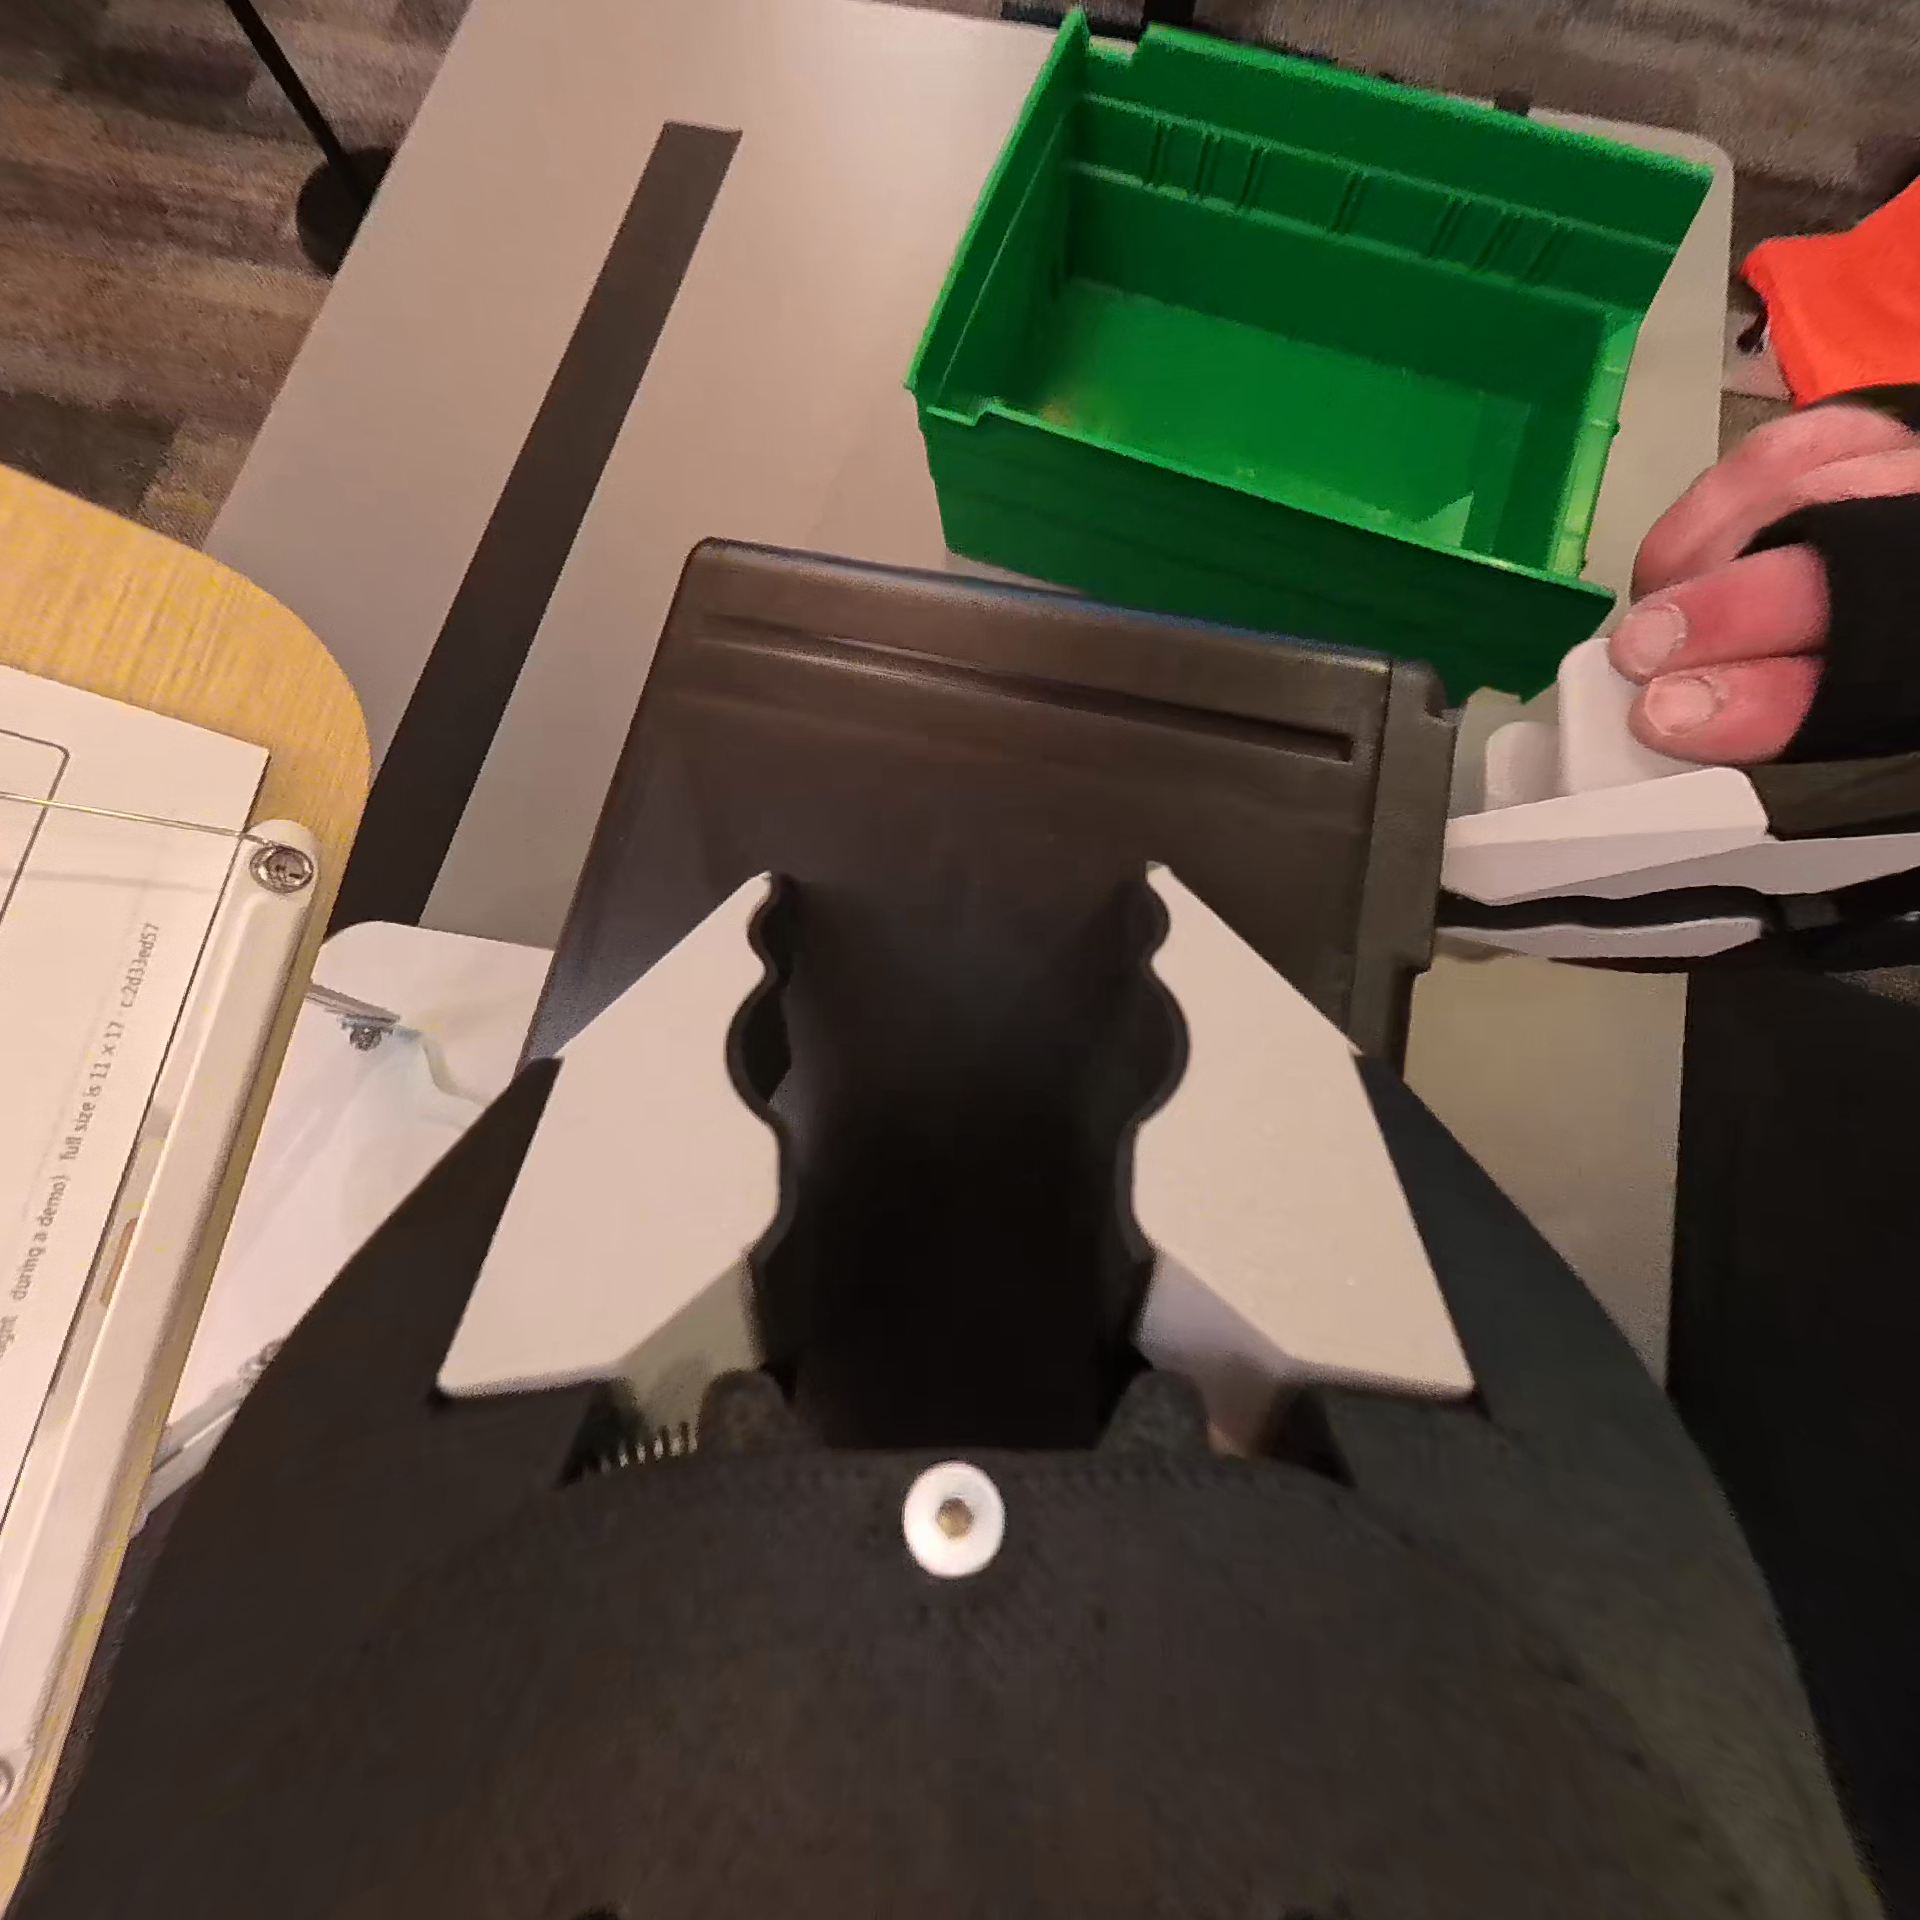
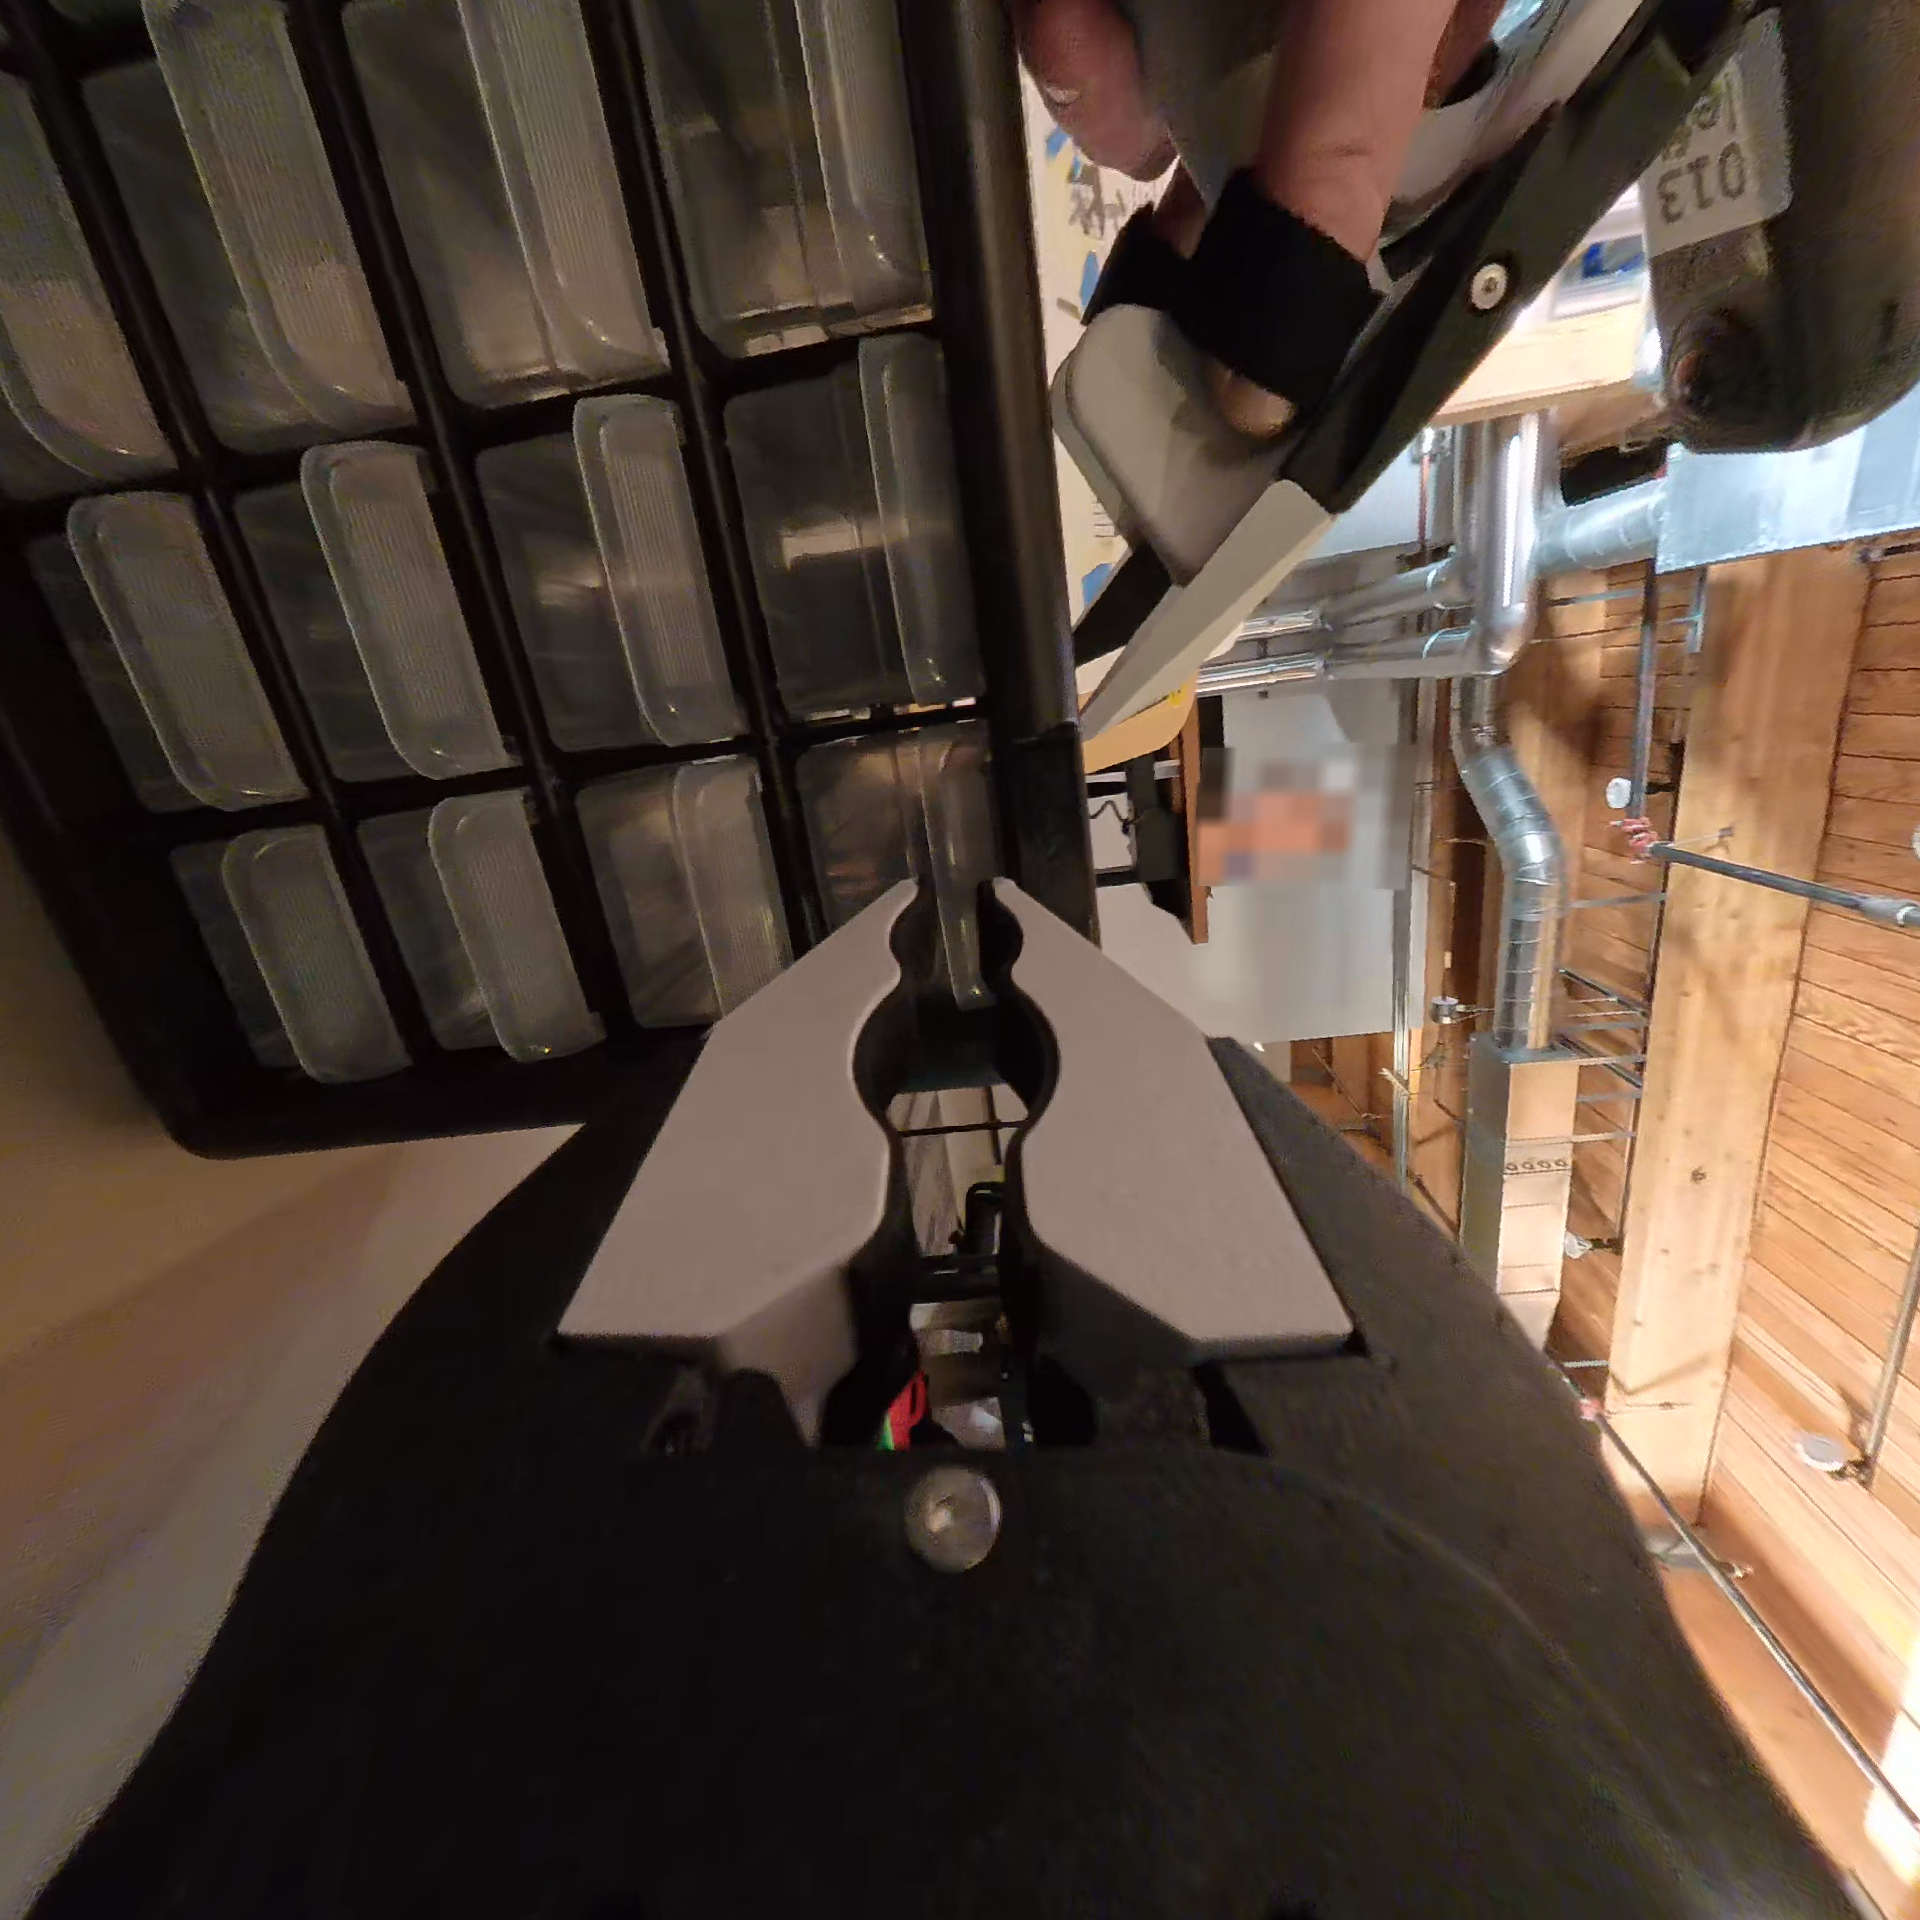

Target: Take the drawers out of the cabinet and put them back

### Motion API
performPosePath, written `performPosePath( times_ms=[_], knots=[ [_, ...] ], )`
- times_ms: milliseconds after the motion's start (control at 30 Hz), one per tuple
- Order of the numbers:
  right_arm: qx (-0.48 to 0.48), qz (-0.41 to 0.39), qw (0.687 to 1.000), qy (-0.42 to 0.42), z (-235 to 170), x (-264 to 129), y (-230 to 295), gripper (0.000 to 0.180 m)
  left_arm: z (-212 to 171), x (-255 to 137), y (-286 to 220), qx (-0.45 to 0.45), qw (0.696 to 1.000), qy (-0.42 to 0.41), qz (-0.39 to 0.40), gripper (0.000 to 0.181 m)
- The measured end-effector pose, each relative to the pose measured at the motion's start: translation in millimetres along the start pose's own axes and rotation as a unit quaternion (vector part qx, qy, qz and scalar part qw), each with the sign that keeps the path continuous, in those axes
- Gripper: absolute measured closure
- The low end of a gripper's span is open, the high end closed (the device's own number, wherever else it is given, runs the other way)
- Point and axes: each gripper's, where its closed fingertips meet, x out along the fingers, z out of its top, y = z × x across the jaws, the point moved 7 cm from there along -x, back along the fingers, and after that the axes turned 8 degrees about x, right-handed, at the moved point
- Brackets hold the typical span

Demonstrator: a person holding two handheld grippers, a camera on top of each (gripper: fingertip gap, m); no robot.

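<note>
The black cabinet [image 1: 987, 748] stands on a pale table [image 1: 831, 260], seen from above in the left wrist view. My left gripper [image 1: 961, 883] is open and empty over its top. In the right wrist view the cabinet front [image 2: 447, 644] shows several rows of clear drawers. My right gripper [image 2: 956, 899] is shut on the handle [image 2: 961, 945] of the clear drawer [image 2: 883, 821] at the end of one row, beside the cabinet's edge. The right gripper also shows in the left wrist view [image 1: 1449, 883] at the cabinet's front edge. The left gripper shows in the right wrist view [image 2: 1101, 675] at the cabinet's top.
An empty green bin [image 1: 1278, 343] sits on the table just behind the cabinet. A black stripe [image 1: 582, 468] runs along the table. A wooden board [image 1: 156, 644] with a paper sheet lies at the left. An orange cloth [image 1: 1849, 301] is at the far right.
</note>
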Motion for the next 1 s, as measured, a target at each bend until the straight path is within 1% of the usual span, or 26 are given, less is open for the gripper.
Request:
performPosePath(
  times_ms=[33,233,467,633,800,900,933,1000],
  knots=[
    [0.002,0.005,1.0,0.003,0.0,0.4,-0.7,0.174,-0.4,-0.1,0.5,-0.002,1.0,-0.001,0.0,0.118],
    [0.017,0.027,0.999,0.001,1.3,-5.8,-3.2,0.175,-0.3,0.3,1.0,-0.004,1.0,-0.002,0.004,0.119],
    [0.027,0.038,0.999,-0.02,15.8,-53.2,-0.1,0.175,-0.6,0.1,2.4,-0.007,1.0,-0.003,0.006,0.122],
    [0.031,0.039,0.998,-0.024,18.4,-64.0,2.7,0.175,-0.7,0.1,2.3,-0.006,1.0,-0.004,0.006,0.122],
    [0.03,0.039,0.998,-0.03,21.3,-83.5,3.7,0.175,-0.9,0.1,2.8,-0.008,1.0,-0.004,0.006,0.123],
    [0.032,0.019,0.999,-0.03,18.3,-85.9,3.8,0.174,-0.8,0.2,3.1,-0.009,1.0,-0.004,0.007,0.124],
    [0.03,0.012,0.999,-0.031,17.8,-84.7,4.2,0.168,-0.8,0.2,3.2,-0.009,1.0,-0.004,0.007,0.124],
    [0.024,0.007,0.999,-0.025,15.8,-79.8,7.5,0.168,-0.8,0.2,3.0,-0.008,1.0,-0.004,0.007,0.124]
  ],
)
